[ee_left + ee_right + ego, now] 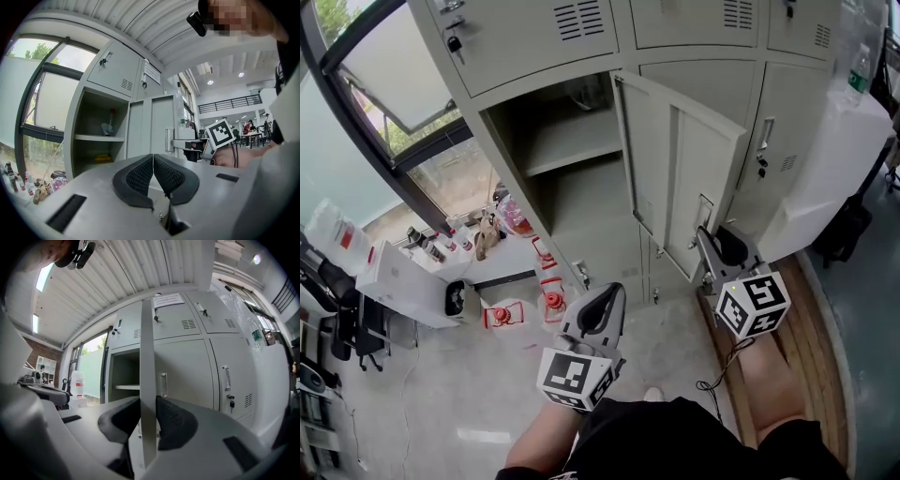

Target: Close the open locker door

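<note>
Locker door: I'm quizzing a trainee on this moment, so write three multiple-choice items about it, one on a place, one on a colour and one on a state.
1. Where do the right gripper's jaws sit?
A) on the free edge of the open locker door
B) on a shelf
C) on a closed door's handle

2. What colour are the lockers?
A) blue
B) light grey
C) red

3. How do the left gripper's jaws stand?
A) wide apart
B) on a bottle
C) together, empty

Key: 1 A, the right gripper view shows the door's edge clamped between its jaws. 2 B, every view shows grey panels. 3 C, the left gripper view shows its jaws meeting with nothing between them.
</note>
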{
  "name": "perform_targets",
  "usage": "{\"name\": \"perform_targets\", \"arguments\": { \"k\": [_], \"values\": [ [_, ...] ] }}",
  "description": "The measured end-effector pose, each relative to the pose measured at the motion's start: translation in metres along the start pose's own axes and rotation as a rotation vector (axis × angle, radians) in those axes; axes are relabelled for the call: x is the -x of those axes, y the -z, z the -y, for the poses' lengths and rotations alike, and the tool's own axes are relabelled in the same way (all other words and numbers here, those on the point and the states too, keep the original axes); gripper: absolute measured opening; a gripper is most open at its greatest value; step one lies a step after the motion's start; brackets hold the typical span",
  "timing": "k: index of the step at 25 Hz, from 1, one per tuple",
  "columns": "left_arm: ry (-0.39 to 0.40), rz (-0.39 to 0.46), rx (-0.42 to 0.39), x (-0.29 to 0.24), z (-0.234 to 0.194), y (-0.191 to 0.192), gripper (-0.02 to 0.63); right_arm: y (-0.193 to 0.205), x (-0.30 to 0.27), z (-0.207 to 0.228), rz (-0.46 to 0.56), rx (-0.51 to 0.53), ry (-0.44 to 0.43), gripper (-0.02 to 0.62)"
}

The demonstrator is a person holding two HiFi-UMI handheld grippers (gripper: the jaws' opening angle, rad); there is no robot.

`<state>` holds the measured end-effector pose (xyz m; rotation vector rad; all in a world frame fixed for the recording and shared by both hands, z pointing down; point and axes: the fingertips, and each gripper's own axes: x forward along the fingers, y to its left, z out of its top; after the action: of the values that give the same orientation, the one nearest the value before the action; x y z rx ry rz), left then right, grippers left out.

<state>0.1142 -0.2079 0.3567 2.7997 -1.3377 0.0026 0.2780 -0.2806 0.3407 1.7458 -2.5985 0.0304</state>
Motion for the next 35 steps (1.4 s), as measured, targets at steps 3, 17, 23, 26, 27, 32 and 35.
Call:
{"name": "perform_targets", "arguments": {
  "k": [3, 17, 23, 26, 27, 32, 35],
  "values": [
    [-0.004, -0.001, 0.006, 0.001, -0.006, 0.003, 0.018, 0.000, -0.001, -0.005, 0.005, 0.001, 0.011, 0.149],
    [0.024, 0.004, 0.022, 0.005, -0.039, 0.005, 0.018, 0.002, -0.004, -0.047, -0.005, 0.000, 0.046, 0.163],
    [0.013, 0.002, 0.024, 0.016, -0.053, 0.006, 0.018, 0.002, -0.013, -0.083, -0.006, 0.015, -0.023, 0.184],
    [-0.006, 0.003, 0.021, 0.024, -0.063, 0.004, 0.018, 0.003, -0.022, -0.104, -0.008, 0.033, -0.056, 0.189],
    [-0.013, 0.005, 0.019, 0.027, -0.066, 0.003, 0.018, 0.003, -0.025, -0.111, -0.009, 0.039, -0.067, 0.190],
    [-0.058, 0.006, 0.015, 0.045, -0.086, 0.000, 0.018, 0.003, -0.041, -0.140, -0.006, 0.043, -0.106, 0.202],
    [-0.084, 0.007, 0.015, 0.056, -0.096, 0.000, 0.018, 0.003, -0.049, -0.156, -0.007, 0.048, -0.139, 0.207]
  ]
}}
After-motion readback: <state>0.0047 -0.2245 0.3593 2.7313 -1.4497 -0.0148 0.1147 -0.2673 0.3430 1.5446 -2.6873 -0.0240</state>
